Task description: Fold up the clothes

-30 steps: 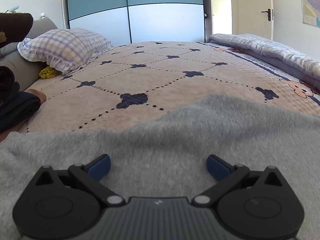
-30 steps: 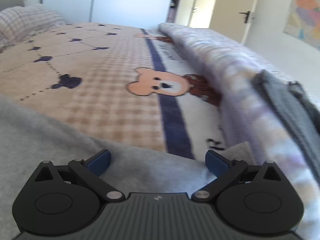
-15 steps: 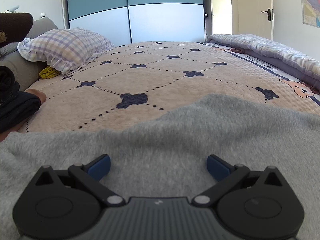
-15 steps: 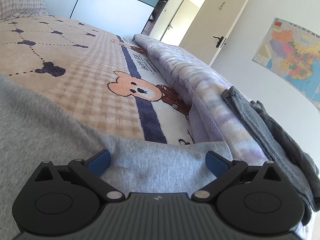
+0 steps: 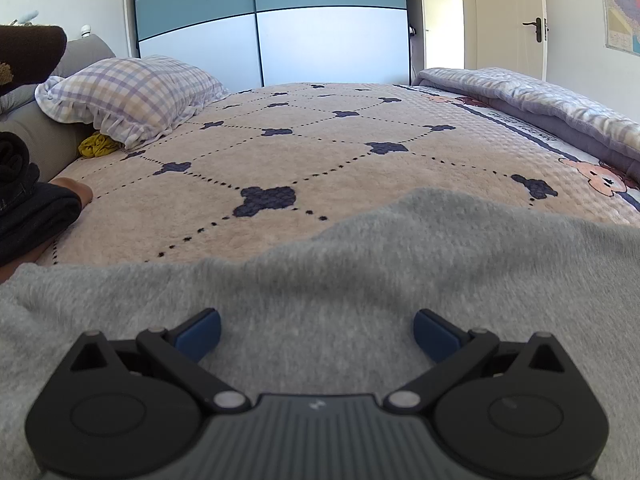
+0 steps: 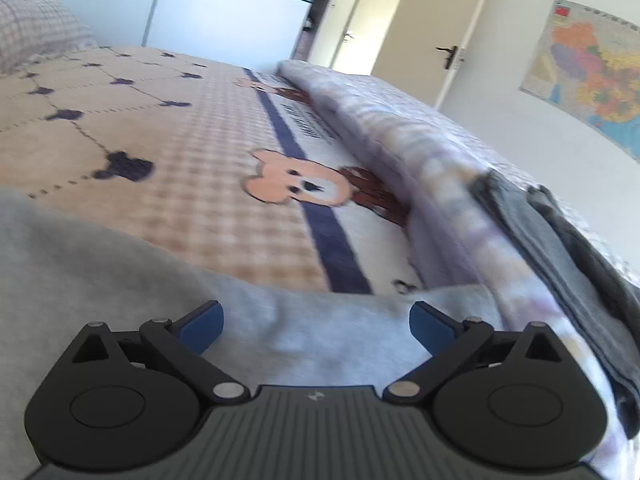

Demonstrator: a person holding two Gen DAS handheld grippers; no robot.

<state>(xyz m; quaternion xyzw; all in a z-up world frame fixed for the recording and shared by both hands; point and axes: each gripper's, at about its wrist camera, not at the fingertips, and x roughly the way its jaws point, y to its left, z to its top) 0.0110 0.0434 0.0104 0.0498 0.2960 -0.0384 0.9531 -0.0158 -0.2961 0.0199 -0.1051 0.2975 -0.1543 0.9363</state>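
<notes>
Plainly, fuzzy grey garment (image 5: 360,280) lies rumpled on the bedspread (image 5: 320,152); both grippers' fingers (image 5: 198,334) spread apart.

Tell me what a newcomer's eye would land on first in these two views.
Probably the grey sweater spread across the near end of the bed, under both open grippers, left and right. Next, the beige blanket with dark clover marks and its bear picture near the right edge, then the checked pillow at far left.
</notes>
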